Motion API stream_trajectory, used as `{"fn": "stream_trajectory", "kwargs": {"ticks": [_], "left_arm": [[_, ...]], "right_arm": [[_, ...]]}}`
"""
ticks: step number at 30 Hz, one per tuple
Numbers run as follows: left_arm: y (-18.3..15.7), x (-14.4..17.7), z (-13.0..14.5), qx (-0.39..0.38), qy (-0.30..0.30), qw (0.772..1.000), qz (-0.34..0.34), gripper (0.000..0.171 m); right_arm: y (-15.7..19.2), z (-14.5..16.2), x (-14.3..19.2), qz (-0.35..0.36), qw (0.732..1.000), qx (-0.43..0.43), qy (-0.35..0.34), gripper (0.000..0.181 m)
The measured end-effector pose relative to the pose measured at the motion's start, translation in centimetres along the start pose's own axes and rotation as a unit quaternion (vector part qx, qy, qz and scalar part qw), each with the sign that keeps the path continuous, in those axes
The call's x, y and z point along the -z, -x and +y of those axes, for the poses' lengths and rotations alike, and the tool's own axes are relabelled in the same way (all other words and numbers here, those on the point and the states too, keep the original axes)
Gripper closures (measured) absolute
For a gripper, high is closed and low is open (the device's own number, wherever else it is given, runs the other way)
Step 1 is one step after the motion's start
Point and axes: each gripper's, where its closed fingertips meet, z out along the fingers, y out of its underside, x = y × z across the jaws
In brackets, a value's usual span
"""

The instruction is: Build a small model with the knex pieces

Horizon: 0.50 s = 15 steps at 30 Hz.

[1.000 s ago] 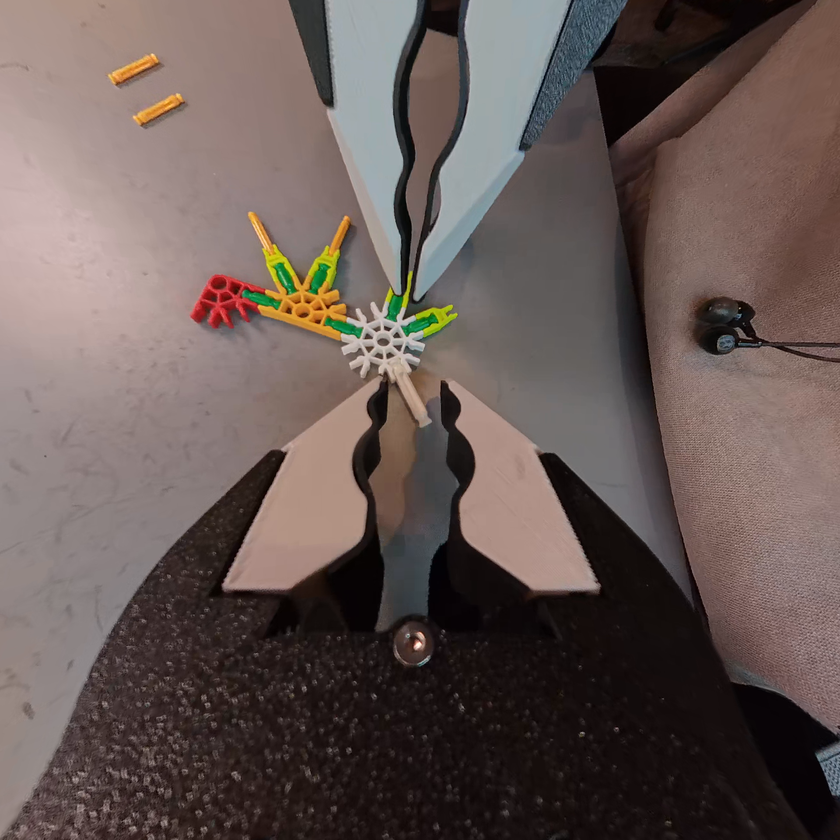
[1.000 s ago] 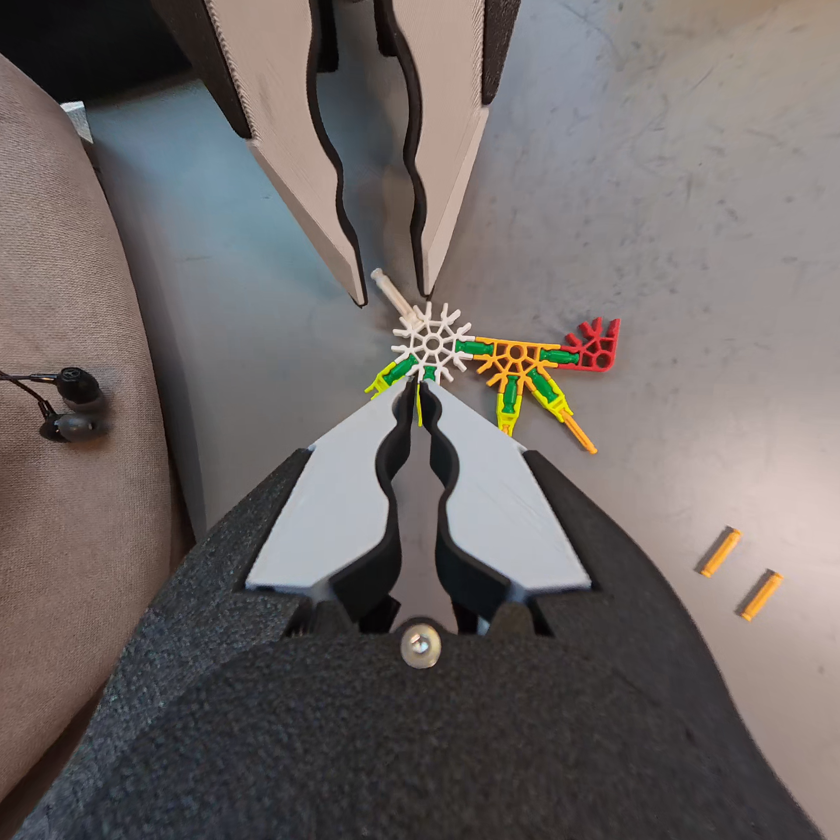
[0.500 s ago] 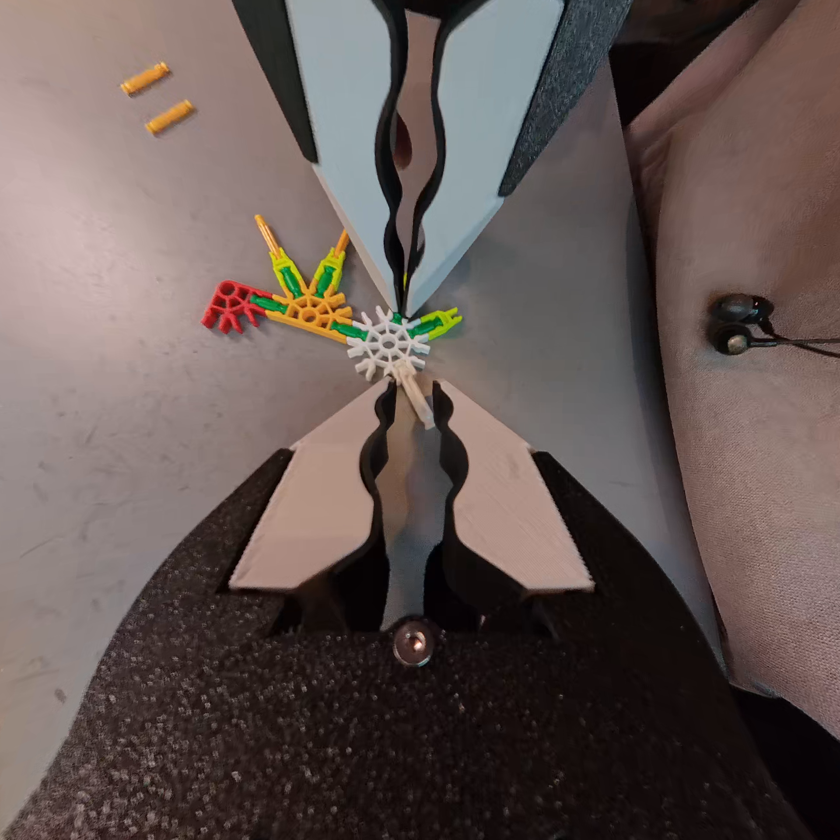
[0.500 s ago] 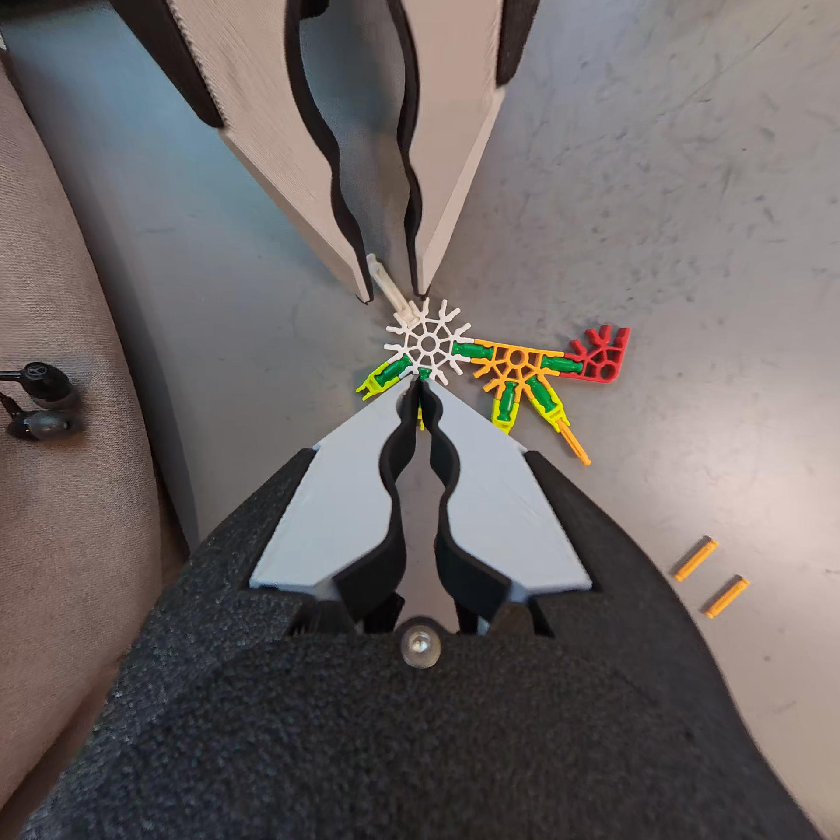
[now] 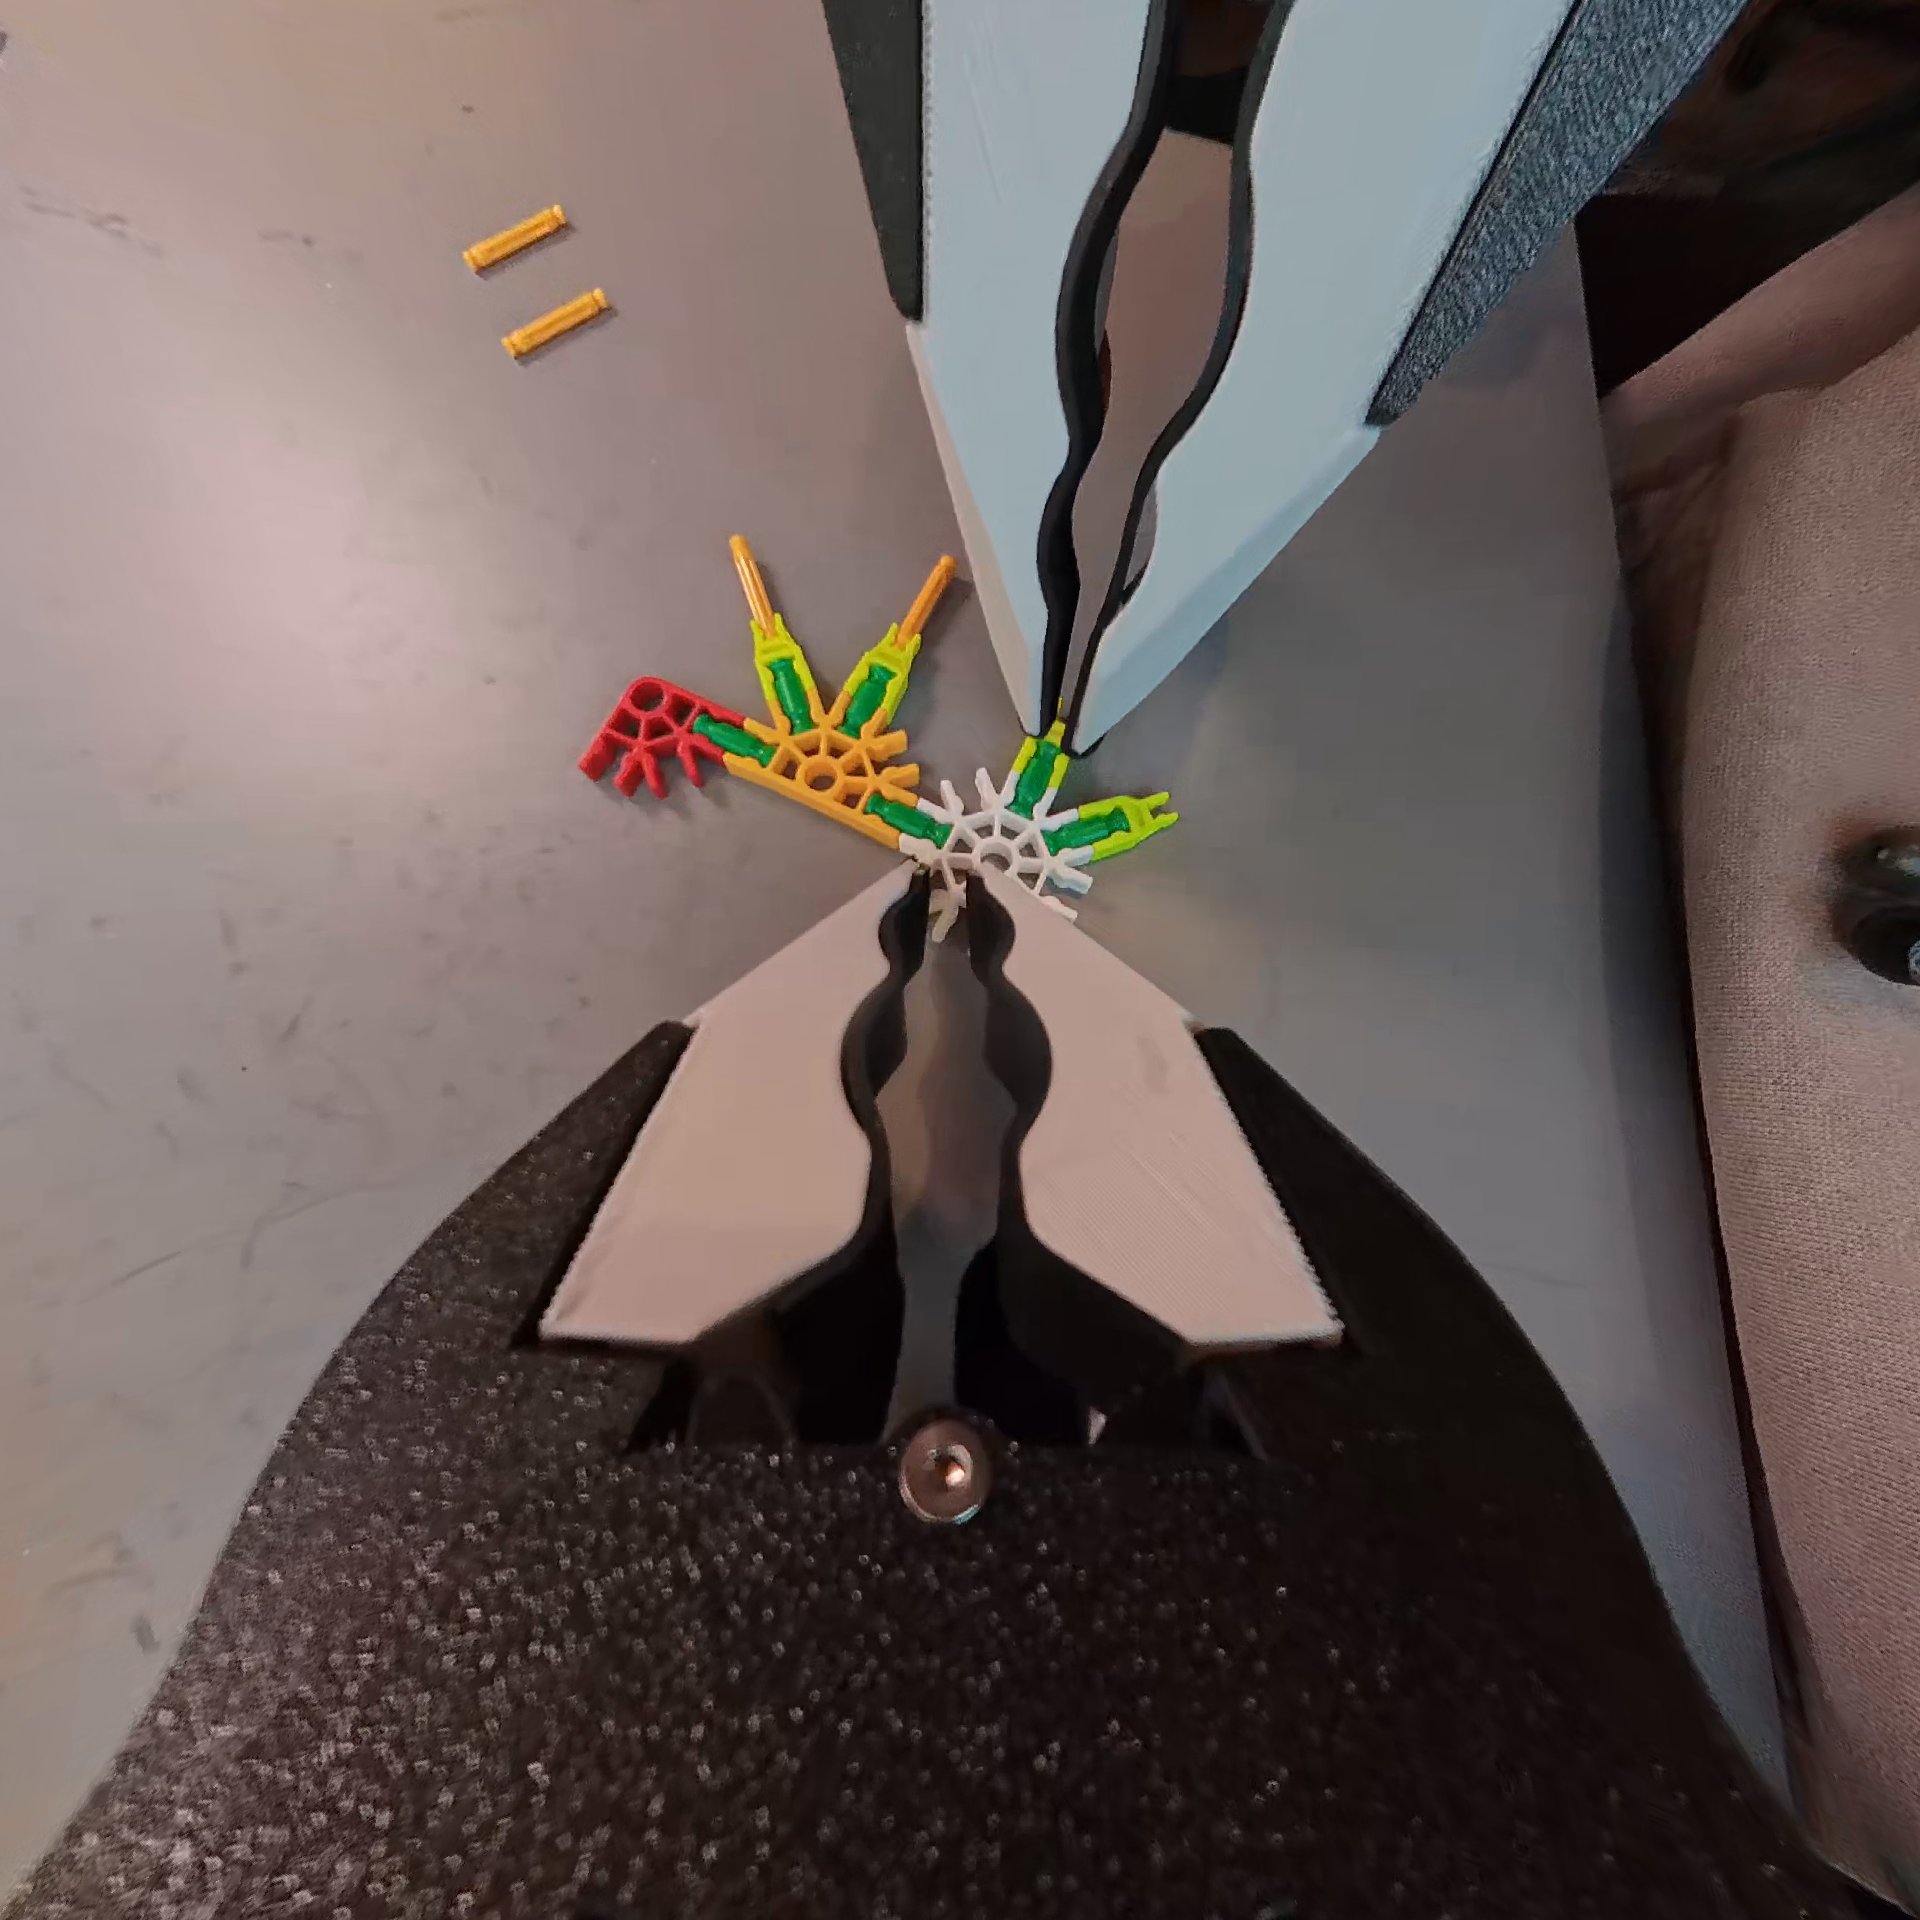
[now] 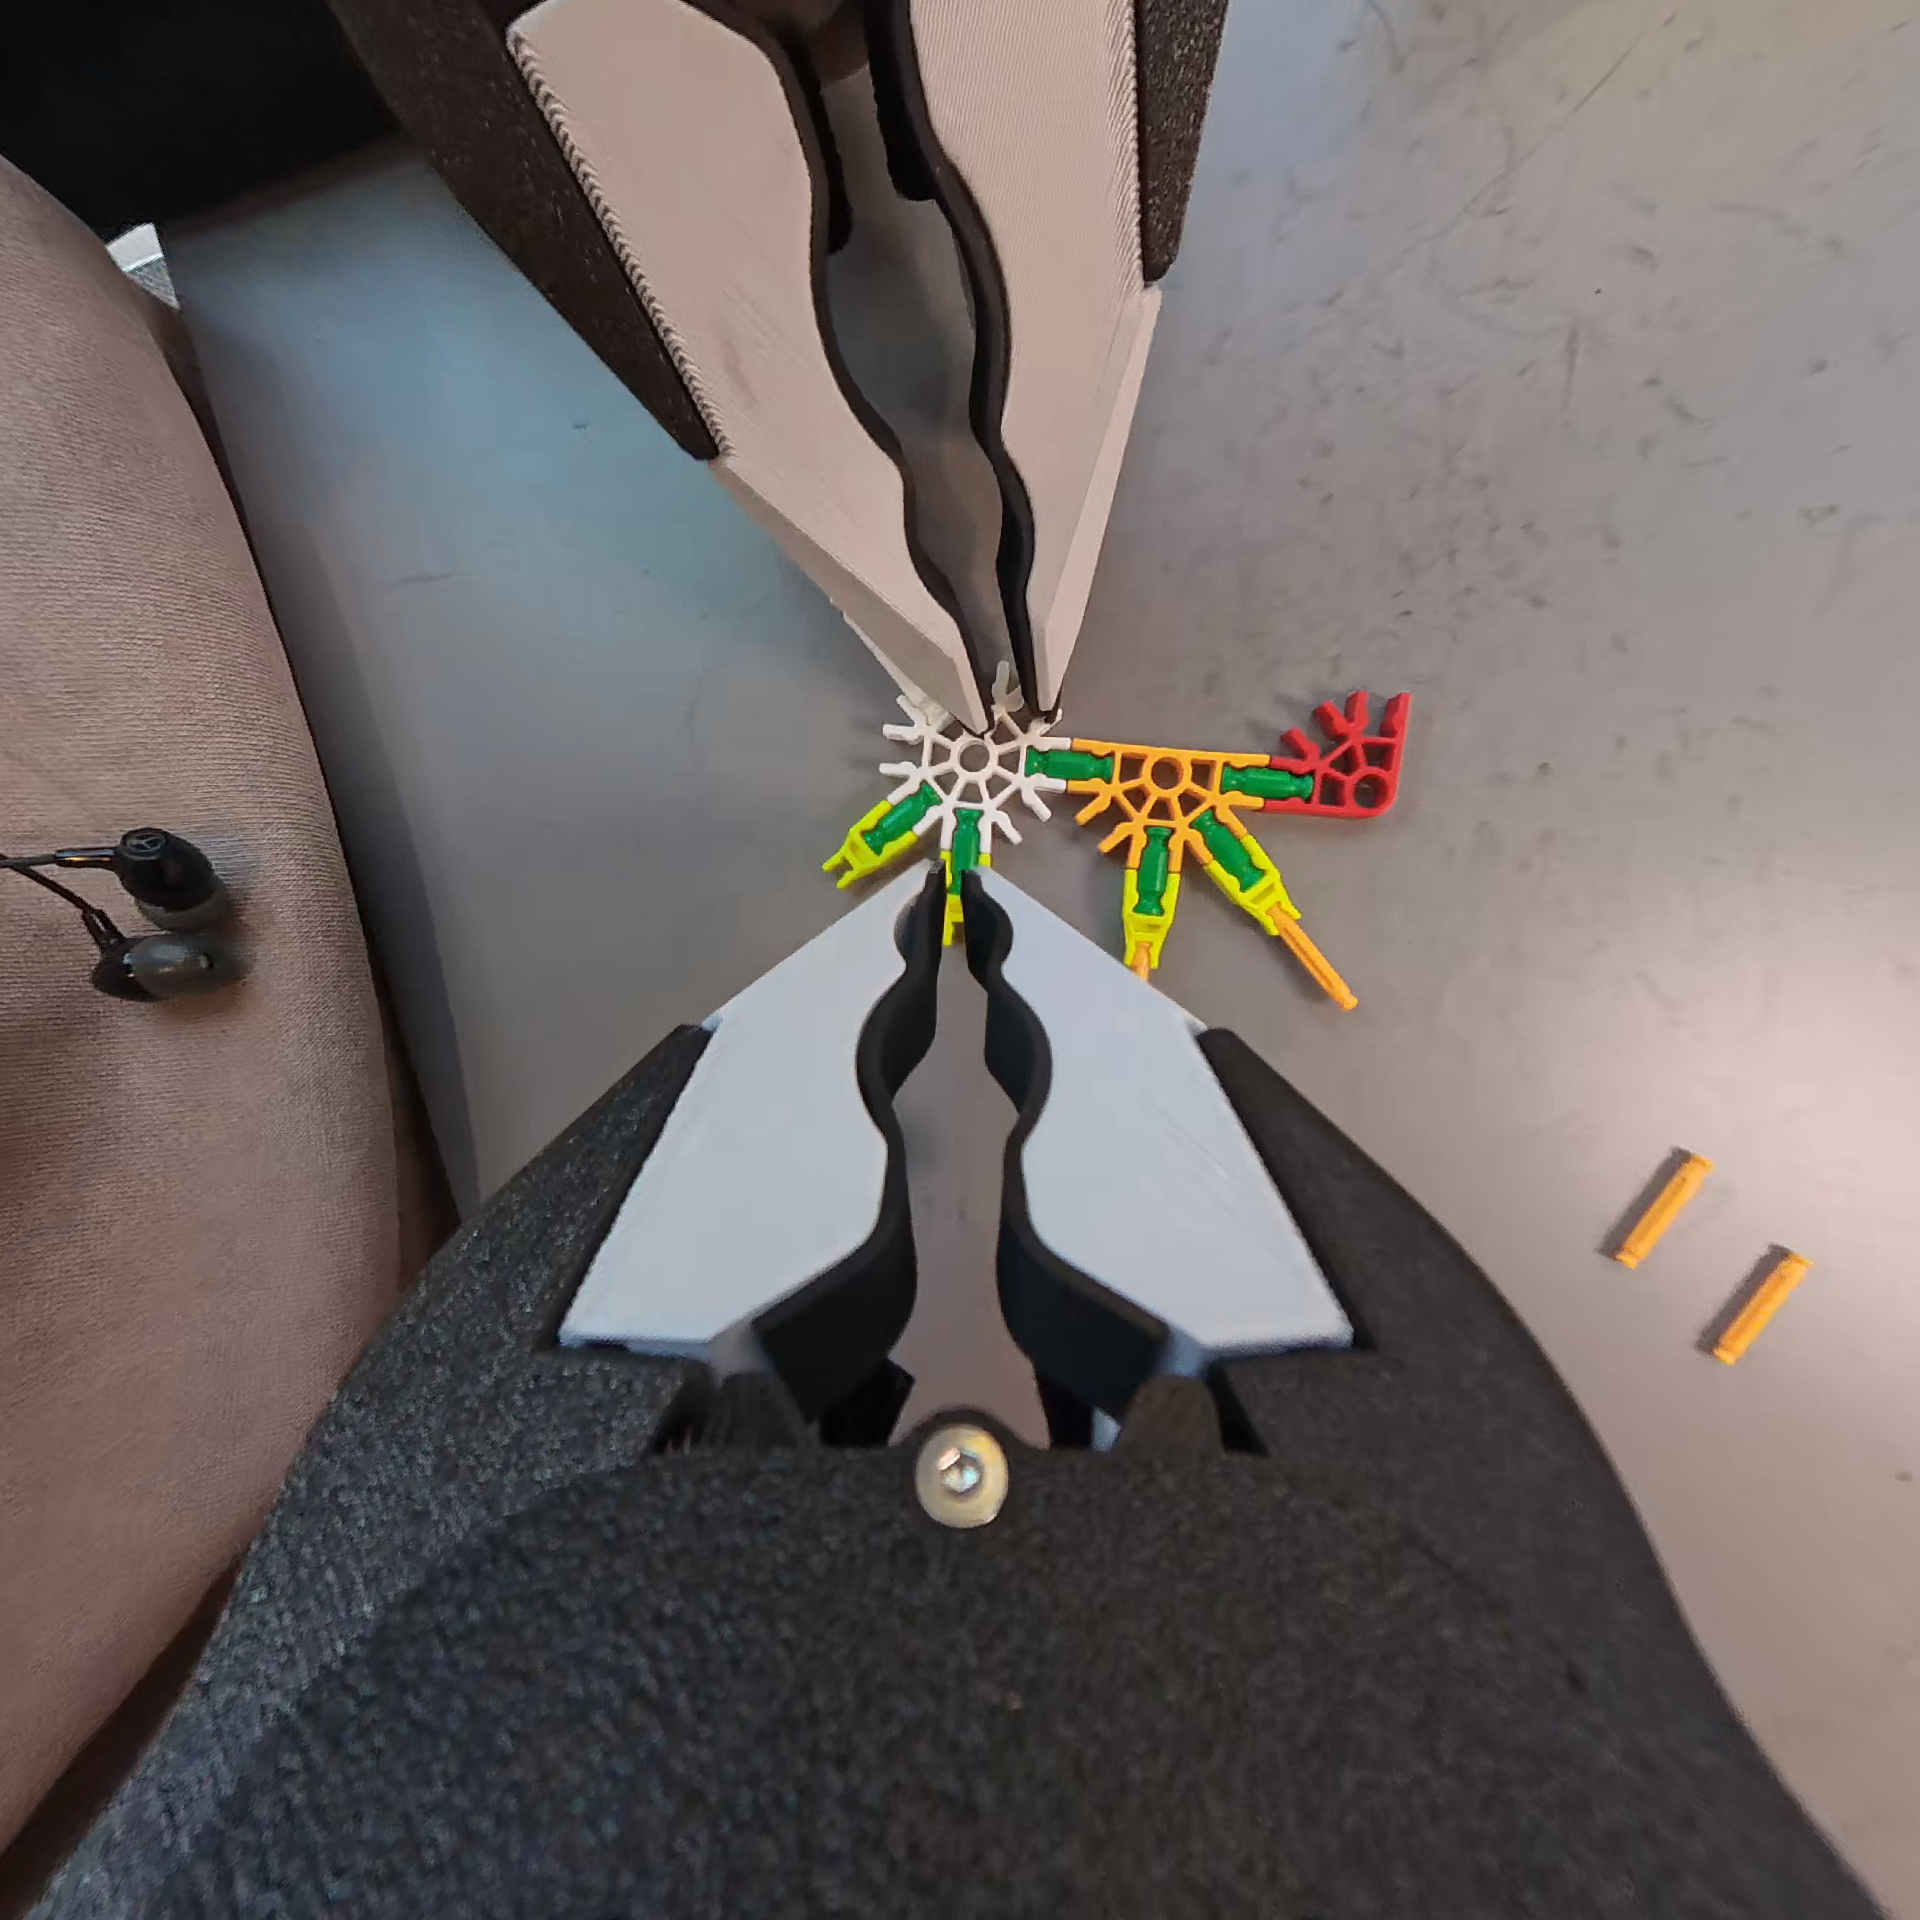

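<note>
A flat toy assembly lies on the grey table (image 5: 312, 1039): a white snowflake connector (image 5: 992, 847) joined by green rods to an orange connector (image 5: 826, 774) and a red connector (image 5: 644, 738). My left gripper (image 5: 945, 896), beige-fingered, is shut on the short white rod (image 5: 945, 916) that sticks out of the snowflake, tips against its rim. My right gripper (image 6: 954, 883), light blue, is shut on a green rod with a yellow clip (image 6: 964, 847) on the snowflake's (image 6: 971, 769) opposite side. Each gripper also shows opposite in the other's view.
Two loose orange rods (image 5: 514, 239) (image 5: 556, 322) lie apart on the table, also in the right wrist view (image 6: 1662, 1210). A beige cushion (image 6: 135, 727) with black earphones (image 6: 166, 904) borders the table edge beside the assembly. Both grippers' tips are close together, under 4 cm apart. The red connector (image 5: 644, 738) is about 6 cm from my left fingertips. My right wrist view (image 6: 1351, 743) looks at it from another angle.
My left gripper has moved forward over the white rod and closed on it, now reaching the snowflake. My right gripper has stayed shut on the green rod.
</note>
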Motion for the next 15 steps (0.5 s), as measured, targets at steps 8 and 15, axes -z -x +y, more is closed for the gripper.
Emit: {"fn": "stream_trajectory", "kwargs": {"ticks": [8,15], "left_arm": [[1.6,0.9,-0.9,0.038,-0.036,0.998,-0.018,0.164],[0.4,0.0,-0.1,0.02,-0.008,1.0,0.007,0.167]], "right_arm": [[0.0,0.6,-0.3,0.005,1.0,0.021,0.015,0.181],[0.1,0.8,-0.6,0.006,1.0,0.013,0.027,0.181]]}}
